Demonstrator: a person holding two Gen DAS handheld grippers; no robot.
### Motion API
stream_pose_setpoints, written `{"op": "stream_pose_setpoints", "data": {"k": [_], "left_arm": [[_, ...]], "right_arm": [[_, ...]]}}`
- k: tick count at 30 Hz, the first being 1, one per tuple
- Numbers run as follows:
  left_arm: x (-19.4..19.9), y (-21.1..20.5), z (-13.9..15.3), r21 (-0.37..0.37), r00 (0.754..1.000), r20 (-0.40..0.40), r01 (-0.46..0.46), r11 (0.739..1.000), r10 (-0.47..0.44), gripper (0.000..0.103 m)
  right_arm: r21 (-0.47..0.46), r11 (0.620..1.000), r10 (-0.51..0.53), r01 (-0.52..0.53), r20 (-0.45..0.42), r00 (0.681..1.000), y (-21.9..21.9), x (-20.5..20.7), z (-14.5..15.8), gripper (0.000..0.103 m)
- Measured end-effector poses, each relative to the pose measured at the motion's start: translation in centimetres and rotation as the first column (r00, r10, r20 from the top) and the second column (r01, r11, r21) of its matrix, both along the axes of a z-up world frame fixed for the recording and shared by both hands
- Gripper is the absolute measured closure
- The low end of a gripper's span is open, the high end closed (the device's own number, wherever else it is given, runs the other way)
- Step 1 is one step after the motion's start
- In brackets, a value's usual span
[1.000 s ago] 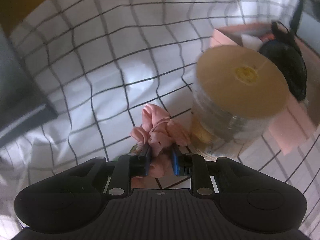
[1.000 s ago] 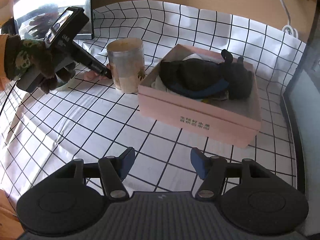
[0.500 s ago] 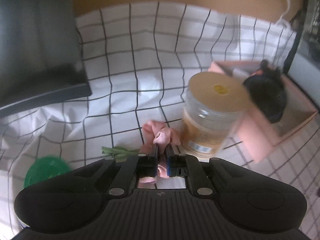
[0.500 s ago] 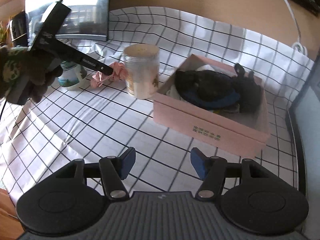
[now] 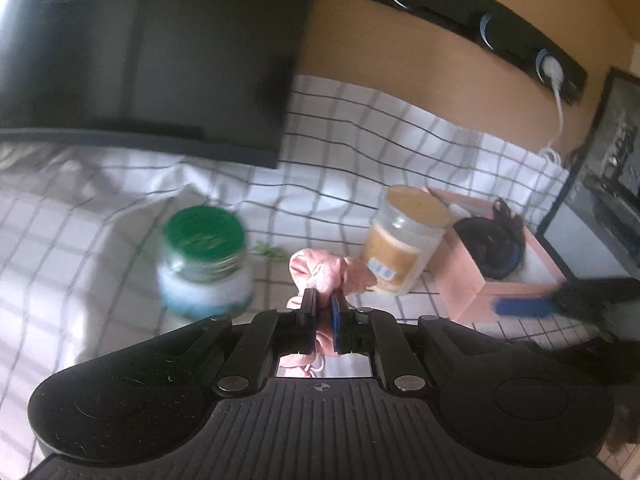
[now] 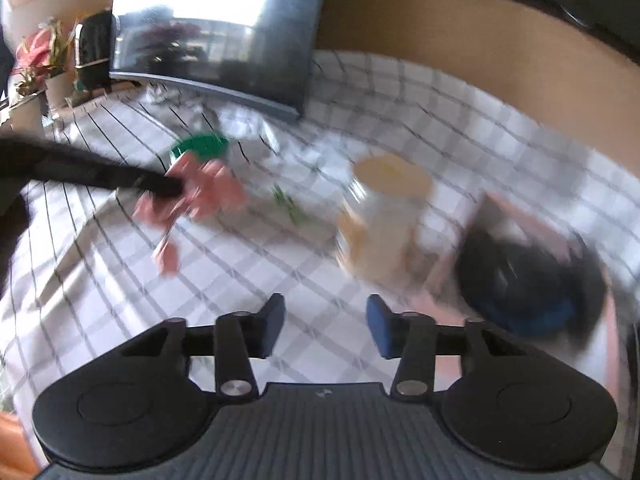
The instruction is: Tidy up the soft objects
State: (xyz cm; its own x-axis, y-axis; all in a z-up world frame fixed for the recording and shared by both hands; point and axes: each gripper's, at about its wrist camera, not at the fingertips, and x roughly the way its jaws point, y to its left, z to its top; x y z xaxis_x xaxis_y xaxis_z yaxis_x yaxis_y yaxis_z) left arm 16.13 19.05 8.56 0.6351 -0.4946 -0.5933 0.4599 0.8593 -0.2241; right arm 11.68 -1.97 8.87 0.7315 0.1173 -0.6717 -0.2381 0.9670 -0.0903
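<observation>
Our left gripper [image 5: 324, 300] pinches the crumpled pink fabric scrunchie [image 5: 326, 270], held above the black-gridded white tablecloth [image 5: 360, 152] between the green-lidded glass jar [image 5: 204, 256] and the tan-lidded jar [image 5: 404, 240]. Only the blurred right view shows the scrunchie hanging clear of the cloth. Our right gripper [image 6: 326, 326] hangs spread and empty near the pink cardboard box [image 5: 464, 280] holding dark soft items [image 5: 492, 246].

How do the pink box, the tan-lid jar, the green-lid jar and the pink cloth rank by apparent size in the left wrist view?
1. pink box, partly cut off behind the right gripper
2. tan-lid jar and green-lid jar: alike, not ranked, since the green one is blurred
3. pink cloth, though the left gripper hides part of it
</observation>
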Motion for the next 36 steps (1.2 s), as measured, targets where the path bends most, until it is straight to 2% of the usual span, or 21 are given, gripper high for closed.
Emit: {"op": "stream_pose_setpoints", "data": {"k": [2, 4, 7, 10, 13, 16, 19, 24, 26, 27, 28, 29, 33, 36], "left_arm": [[-0.4, 1.4, 0.1, -0.008, 1.000, -0.009, -0.016, 1.000, 0.016, 0.093], [-0.9, 2.8, 0.2, -0.010, 1.000, -0.016, -0.017, 1.000, 0.017, 0.093], [-1.0, 4.4, 0.5, -0.036, 1.000, -0.021, -0.018, 0.999, 0.017, 0.093], [-1.1, 5.6, 0.5, -0.067, 1.000, -0.020, -0.022, 0.998, 0.021, 0.093], [-1.1, 6.7, 0.3, -0.102, 0.999, -0.028, -0.019, 0.995, 0.016, 0.093], [-1.1, 7.5, 0.0, -0.125, 0.999, -0.038, -0.010, 0.992, 0.006, 0.093], [-0.9, 8.0, -0.3, -0.133, 0.999, -0.052, -0.005, 0.991, -0.002, 0.093], [-0.5, 9.1, -0.5, -0.138, 0.998, -0.065, -0.018, 0.990, 0.009, 0.093], [-0.3, 9.2, -0.7, -0.134, 0.997, -0.072, -0.020, 0.991, 0.010, 0.093], [-0.2, 9.2, -0.7, -0.133, 0.997, -0.075, -0.020, 0.991, 0.010, 0.093], [-0.1, 9.1, -0.6, -0.132, 0.997, -0.074, -0.018, 0.991, 0.008, 0.093], [-0.1, 9.0, -0.5, -0.132, 0.998, -0.070, -0.010, 0.991, 0.001, 0.093], [0.4, 8.0, 0.7, -0.130, 0.999, -0.033, 0.035, 0.991, -0.040, 0.093], [1.6, 7.2, 2.5, -0.113, 0.998, 0.022, 0.055, 0.992, -0.053, 0.093]], "right_arm": [[-0.016, 0.999, 0.034, -0.034, 0.015, 0.999, 1.7, 2.8, 0.0, 0.072], [-0.008, 0.998, 0.062, -0.062, -0.006, 0.998, 3.1, 6.1, 0.0, 0.076], [0.011, 0.995, 0.103, -0.102, -0.099, 0.990, 5.4, 11.8, 0.2, 0.076], [0.006, 0.995, 0.097, -0.098, -0.221, 0.970, 6.8, 17.0, -0.4, 0.076], [-0.008, 0.998, 0.062, -0.069, -0.318, 0.946, 7.2, 20.8, -1.6, 0.076], [0.005, 0.999, 0.034, -0.035, -0.380, 0.925, 7.2, 23.1, -3.0, 0.076], [-0.034, 0.999, 0.003, -0.017, -0.387, 0.922, 7.5, 24.1, -4.4, 0.075], [-0.028, 1.000, -0.014, 0.004, -0.385, 0.923, 7.4, 24.5, -5.4, 0.075], [-0.027, 1.000, -0.015, 0.005, -0.384, 0.923, 7.5, 24.2, -5.4, 0.089], [-0.036, 0.999, -0.017, 0.003, -0.383, 0.923, 7.6, 24.0, -5.3, 0.089], [-0.044, 0.999, -0.017, 0.000, -0.380, 0.925, 7.7, 23.7, -5.2, 0.095], [-0.046, 0.999, -0.013, -0.004, -0.377, 0.926, 7.7, 23.3, -5.0, 0.103], [-0.016, 1.000, -0.015, 0.010, -0.346, 0.938, 7.0, 21.6, -3.1, 0.103], [0.007, 1.000, -0.012, 0.015, -0.302, 0.953, 6.2, 20.7, -0.5, 0.103]]}}
